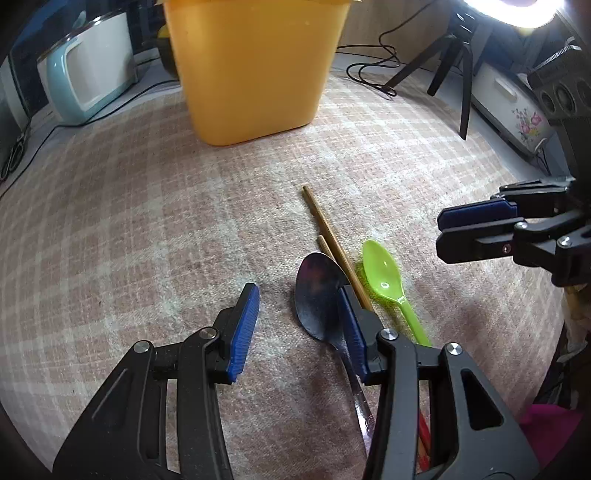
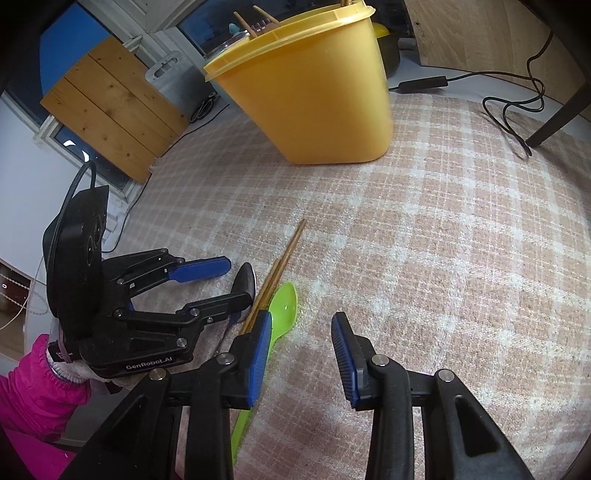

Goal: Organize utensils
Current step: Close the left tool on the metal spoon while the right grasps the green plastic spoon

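Left gripper open beside metal spoon, right gripper open

A home table — checked cloth, rice cooker, floral appliance.

A pink-and-white checked cloth covers the table, with black cables trailing along its far edge, a wooden board leaning against a dark window, and a bright lamp glaring overhead.

Black gripper, blue fingers; pink sleeve.
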Demonstrator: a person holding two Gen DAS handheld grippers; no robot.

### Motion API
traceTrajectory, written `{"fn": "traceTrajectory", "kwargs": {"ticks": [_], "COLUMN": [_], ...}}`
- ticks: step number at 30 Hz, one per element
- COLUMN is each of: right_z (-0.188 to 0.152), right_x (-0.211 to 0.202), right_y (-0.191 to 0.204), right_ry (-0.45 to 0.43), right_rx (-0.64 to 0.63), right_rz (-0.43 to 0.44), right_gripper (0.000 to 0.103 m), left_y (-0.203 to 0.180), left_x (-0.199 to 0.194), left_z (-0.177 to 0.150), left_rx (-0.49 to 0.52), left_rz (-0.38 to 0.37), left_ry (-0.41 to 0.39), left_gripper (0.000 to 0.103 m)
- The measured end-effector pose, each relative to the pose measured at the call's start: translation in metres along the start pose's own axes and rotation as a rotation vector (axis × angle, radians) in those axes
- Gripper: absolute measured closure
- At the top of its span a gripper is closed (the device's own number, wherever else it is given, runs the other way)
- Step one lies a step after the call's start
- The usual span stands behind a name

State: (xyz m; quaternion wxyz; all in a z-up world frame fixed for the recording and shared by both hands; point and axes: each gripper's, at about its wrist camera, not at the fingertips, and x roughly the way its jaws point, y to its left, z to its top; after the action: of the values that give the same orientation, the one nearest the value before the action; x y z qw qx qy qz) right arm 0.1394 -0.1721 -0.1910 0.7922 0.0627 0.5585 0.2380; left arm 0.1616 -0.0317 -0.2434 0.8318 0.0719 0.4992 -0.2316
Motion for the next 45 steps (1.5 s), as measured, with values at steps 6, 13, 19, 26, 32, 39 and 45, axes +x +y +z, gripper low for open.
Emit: {"fn": "traceTrajectory", "kwargs": {"ticks": [6,13,19,26,32,39,45], "right_z": [0.000,0.000,-0.002,-0.005,-0.006,-0.005,0.000], "right_x": [0.002,0.002,-0.001,-0.005,-0.008,-0.006,0.001], "right_y": [0.000,0.000,-0.003,-0.007,-0.009,-0.005,-0.001], "right_ry": [0.000,-0.003,-0.011,-0.019,-0.021,-0.019,-0.006], "right_rx": [0.005,0.009,0.018,0.028,0.028,0.029,0.020], "right_rz": [-0.007,-0.010,-0.010,-0.008,-0.004,-0.006,-0.008], "right_gripper": [0.067,0.067,0.067,0.067,0.067,0.067,0.068], "left_y": [-0.008,-0.008,-0.008,-0.003,-0.010,-0.017,-0.018], "left_x": [0.000,-0.001,0.005,0.008,0.011,0.014,0.009], "left_z": [-0.001,0.001,0.010,0.014,0.017,0.024,0.021], "left_rx": [0.031,0.046,0.078,0.075,0.110,0.136,0.140], "left_rz": [-0.017,-0.026,0.002,-0.085,-0.130,-0.137,-0.097], "left_ry": [-0.020,-0.013,0.001,0.026,0.043,0.037,0.016], "left_gripper": [0.081,0.084,0.052,0.052,0.052,0.069,0.069]}}
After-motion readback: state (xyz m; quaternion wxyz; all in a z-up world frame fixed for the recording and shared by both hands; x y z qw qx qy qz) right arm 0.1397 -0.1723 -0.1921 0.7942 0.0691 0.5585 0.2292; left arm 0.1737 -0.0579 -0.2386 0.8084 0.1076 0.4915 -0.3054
